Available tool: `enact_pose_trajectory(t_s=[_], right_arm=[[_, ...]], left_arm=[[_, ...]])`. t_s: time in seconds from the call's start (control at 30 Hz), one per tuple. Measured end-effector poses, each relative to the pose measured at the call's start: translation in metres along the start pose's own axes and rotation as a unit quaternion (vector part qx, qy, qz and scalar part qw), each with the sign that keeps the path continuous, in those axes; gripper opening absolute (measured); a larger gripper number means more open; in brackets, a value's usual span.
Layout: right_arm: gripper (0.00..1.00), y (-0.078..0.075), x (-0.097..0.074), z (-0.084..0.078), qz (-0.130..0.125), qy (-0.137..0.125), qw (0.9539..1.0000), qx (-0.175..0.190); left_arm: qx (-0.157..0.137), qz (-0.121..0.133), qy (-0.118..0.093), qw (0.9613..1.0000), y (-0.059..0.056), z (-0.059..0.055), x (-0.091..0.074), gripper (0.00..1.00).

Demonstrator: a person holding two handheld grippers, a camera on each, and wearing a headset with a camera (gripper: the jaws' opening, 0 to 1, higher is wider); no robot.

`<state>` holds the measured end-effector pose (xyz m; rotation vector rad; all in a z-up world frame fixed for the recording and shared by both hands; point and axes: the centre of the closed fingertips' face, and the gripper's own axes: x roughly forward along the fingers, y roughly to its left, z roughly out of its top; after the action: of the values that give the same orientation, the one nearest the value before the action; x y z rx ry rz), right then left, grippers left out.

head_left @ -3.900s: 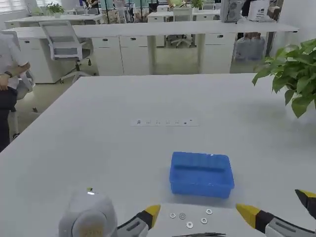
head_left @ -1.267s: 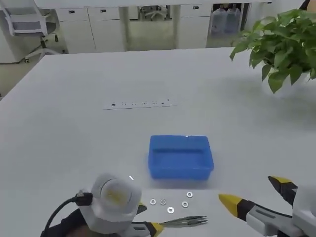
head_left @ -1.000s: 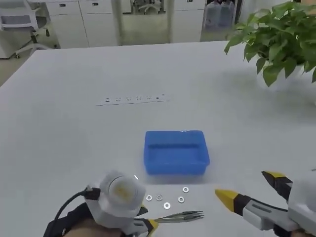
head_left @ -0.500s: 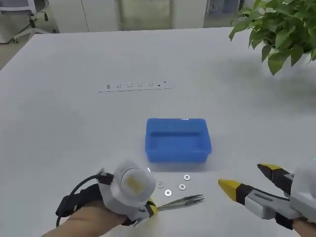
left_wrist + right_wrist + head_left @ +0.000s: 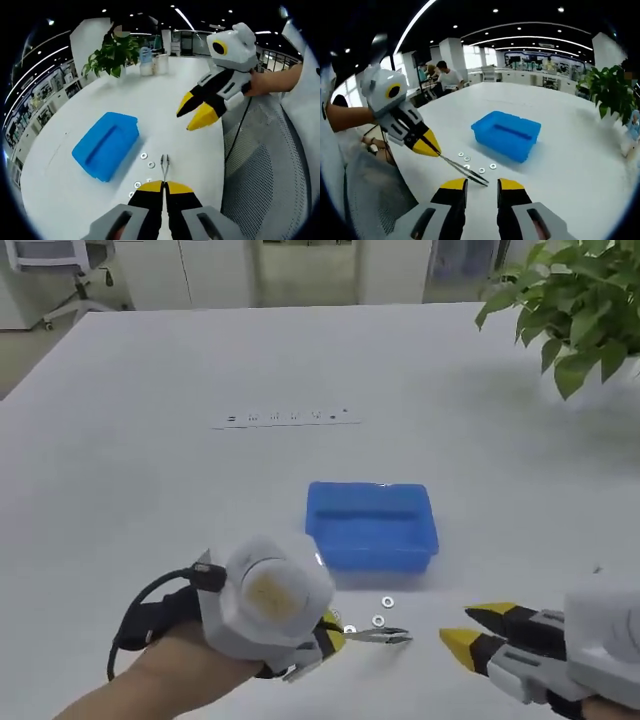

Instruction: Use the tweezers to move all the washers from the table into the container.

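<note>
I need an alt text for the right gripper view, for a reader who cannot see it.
The left gripper holds tweezers beside washers on a white table, near a blue container. The right gripper shows open tongs below.

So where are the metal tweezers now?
In the head view, the thin metal tweezers stick out of the left gripper, tips beside the small silver washers near the blue plastic container.
</note>
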<state>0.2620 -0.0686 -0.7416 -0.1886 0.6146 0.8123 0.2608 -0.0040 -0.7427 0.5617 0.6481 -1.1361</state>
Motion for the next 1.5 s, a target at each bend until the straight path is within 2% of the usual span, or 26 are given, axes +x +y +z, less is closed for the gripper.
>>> enact_pose_trajectory(t_s=[0.07, 0.13, 0.2, 0.3, 0.4, 0.53, 0.67, 0.83, 0.97, 1.0, 1.07, 1.1, 1.13, 1.17, 1.2, 1.27, 1.3, 1.37, 1.43, 1.5], right_arm=[[0.19, 0.017, 0.01, 0.002, 0.021, 0.013, 0.9988, -0.043], [0.2, 0.029, 0.019, 0.005, 0.038, 0.017, 0.9972, -0.063], [0.2, 0.036, 0.024, 0.008, 0.051, 0.014, 0.9963, -0.067], [0.21, 0.044, 0.033, 0.012, 0.072, 0.019, 0.993, -0.091], [0.22, 0.05, 0.041, 0.014, 0.085, 0.024, 0.99, -0.11], [0.21, 0.057, 0.049, 0.013, 0.103, 0.031, 0.9869, -0.12], [0.16, 0.063, 0.054, 0.011, 0.105, 0.031, 0.985, -0.133], [0.12, 0.065, 0.056, 0.01, 0.106, 0.031, 0.9853, -0.13], [0.07, 0.062, 0.057, 0.01, 0.099, 0.029, 0.9854, -0.135], [0.07, 0.062, 0.057, 0.01, 0.097, 0.028, 0.9858, -0.134], [0.06, 0.062, 0.057, 0.008, 0.098, 0.03, 0.9855, -0.135], [0.06, 0.062, 0.057, 0.008, 0.097, 0.03, 0.9859, -0.134], [0.05, 0.062, 0.057, 0.008, 0.095, 0.028, 0.9868, -0.128], [0.05, 0.061, 0.057, 0.008, 0.095, 0.028, 0.9874, -0.124], [0.05, 0.06, 0.057, 0.007, 0.097, 0.027, 0.9878, -0.119], [0.05, 0.057, 0.058, 0.007, 0.096, 0.028, 0.9892, -0.107], [0.05, 0.055, 0.058, 0.007, 0.096, 0.027, 0.9896, -0.104], [0.05, 0.052, 0.058, 0.01, 0.094, 0.023, 0.9909, -0.093], [0.05, 0.049, 0.057, 0.015, 0.092, 0.015, 0.992, -0.085], [0.05, 0.045, 0.057, 0.022, 0.091, 0.006, 0.9931, -0.073]], left_arm=[[0.016, 0.001, -0.003, 0.9999, -0.001, 0.007, -0.004, 0.0], [0.03, -0.005, -0.002, 0.9995, -0.004, 0.01, -0.007, 0.0], [0.036, -0.005, 0.001, 0.9993, -0.005, 0.011, -0.008, 0.0], [0.075, -0.004, 0.003, 0.9972, -0.007, 0.015, -0.012, 0.0], [0.105, -0.018, 0.012, 0.9942, -0.013, 0.018, -0.016, 0.0], [0.14, -0.03, 0.014, 0.9895, -0.019, 0.028, -0.021, 0.0], [0.169, -0.044, 0.011, 0.9846, -0.027, 0.037, -0.024, 0.0], [0.197, -0.056, 0.021, 0.9785, -0.034, 0.037, -0.023, 0.0], [0.205, -0.055, 0.021, 0.977, -0.035, 0.036, -0.022, 0.0], [0.203, -0.051, 0.019, 0.9777, -0.034, 0.036, -0.021, 0.0], [0.183, -0.034, 0.009, 0.9825, -0.03, 0.036, -0.021, 0.0], [0.171, -0.009, 0.0, 0.9853, -0.025, 0.037, -0.021, 0.0], [0.154, -0.003, -0.007, 0.988, -0.025, 0.036, -0.021, 0.0], [0.126, 0.008, -0.019, 0.9919, -0.023, 0.036, -0.022, 0.0], [0.103, 0.023, -0.034, 0.9939, -0.02, 0.037, -0.023, 0.0], [0.054, 0.046, -0.053, 0.9961, -0.016, 0.034, -0.028, 0.08], [0.029, 0.062, -0.059, 0.996, -0.013, 0.031, -0.031, 0.12], [-0.017, 0.1, -0.081, 0.9915, -0.006, 0.025, -0.039, 0.17], [-0.056, 0.127, -0.083, 0.9869, -0.002, 0.013, -0.045, 0.24], [-0.093, 0.159, -0.083, 0.9794, 0.001, -0.002, -0.052, 0.3]])
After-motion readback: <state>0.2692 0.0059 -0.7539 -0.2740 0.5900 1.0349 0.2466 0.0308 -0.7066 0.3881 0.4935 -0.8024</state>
